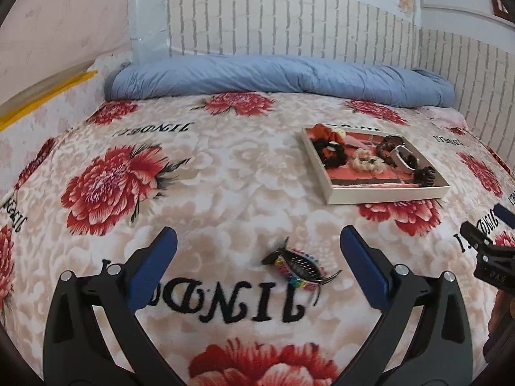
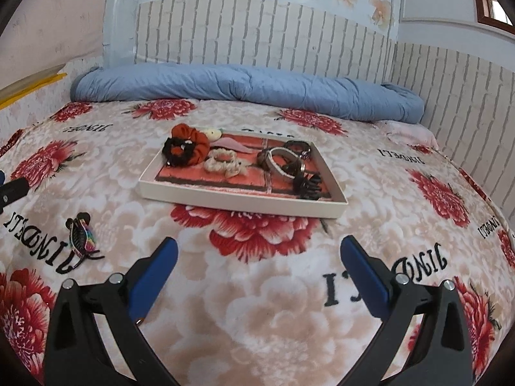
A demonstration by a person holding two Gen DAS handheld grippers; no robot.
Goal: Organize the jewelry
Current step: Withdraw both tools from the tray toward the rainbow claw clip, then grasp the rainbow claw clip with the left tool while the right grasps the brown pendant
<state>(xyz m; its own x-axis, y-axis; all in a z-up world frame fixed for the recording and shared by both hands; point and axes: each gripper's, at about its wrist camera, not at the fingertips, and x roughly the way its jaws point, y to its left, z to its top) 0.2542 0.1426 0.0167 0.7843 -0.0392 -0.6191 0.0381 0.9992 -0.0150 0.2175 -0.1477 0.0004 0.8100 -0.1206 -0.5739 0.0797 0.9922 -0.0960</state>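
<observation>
A black hair claw clip with rainbow beads (image 1: 297,267) lies on the floral blanket, between and just ahead of my open left gripper (image 1: 257,241). It also shows at the left of the right wrist view (image 2: 82,241). A shallow white tray (image 1: 386,194) holds scrunchies, bracelets and a black claw clip; it also shows in the right wrist view (image 2: 241,204). My right gripper (image 2: 257,251) is open and empty, short of the tray's near rim.
A rolled blue quilt (image 1: 276,77) lies along the far side of the bed under a brick-pattern wall. The right gripper's body (image 1: 492,254) shows at the right edge of the left view. A yellow-edged board (image 1: 42,96) stands at the far left.
</observation>
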